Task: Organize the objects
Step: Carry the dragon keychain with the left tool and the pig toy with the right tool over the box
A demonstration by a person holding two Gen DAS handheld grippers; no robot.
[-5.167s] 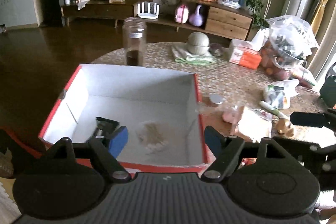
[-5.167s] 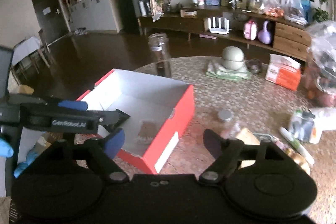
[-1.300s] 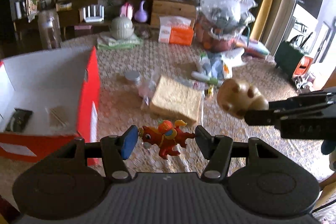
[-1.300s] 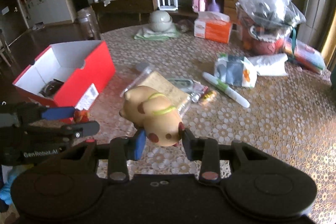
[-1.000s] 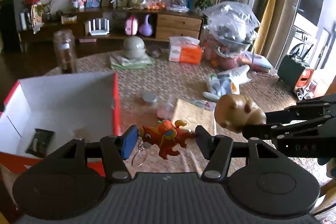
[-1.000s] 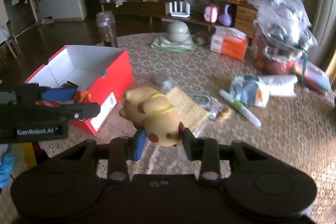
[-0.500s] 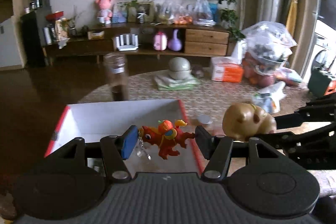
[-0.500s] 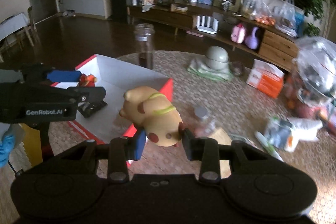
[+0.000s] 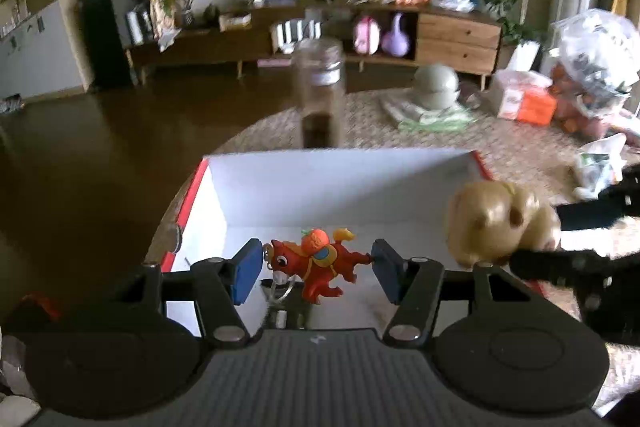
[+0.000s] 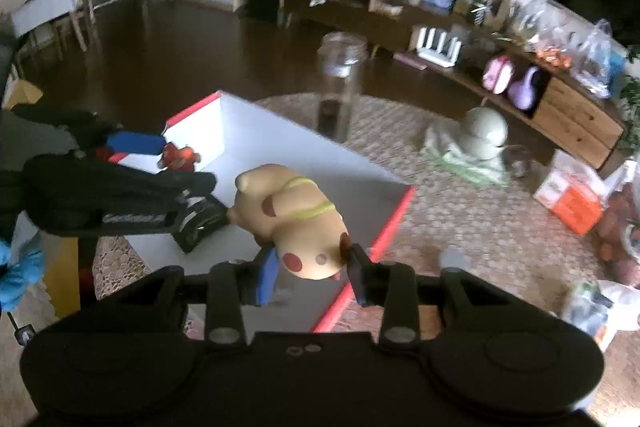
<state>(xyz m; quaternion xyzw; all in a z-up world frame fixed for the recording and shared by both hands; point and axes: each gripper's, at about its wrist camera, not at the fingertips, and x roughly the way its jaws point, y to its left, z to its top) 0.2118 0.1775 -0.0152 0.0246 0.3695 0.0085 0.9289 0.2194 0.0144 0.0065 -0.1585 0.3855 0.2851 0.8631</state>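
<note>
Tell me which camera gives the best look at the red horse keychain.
The left wrist view: the red horse keychain sits centred and sharp between the left tongs, over the red box. The right wrist view shows only a small, partly hidden red blob at left.

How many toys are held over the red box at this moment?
2. The red horse keychain sits in the left gripper, the tan dog toy in the right gripper, both above the red box.

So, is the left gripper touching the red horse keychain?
Touching. The left wrist view shows the left gripper with both pads pressed against the ends of the red horse keychain, holding it above the box.
</note>
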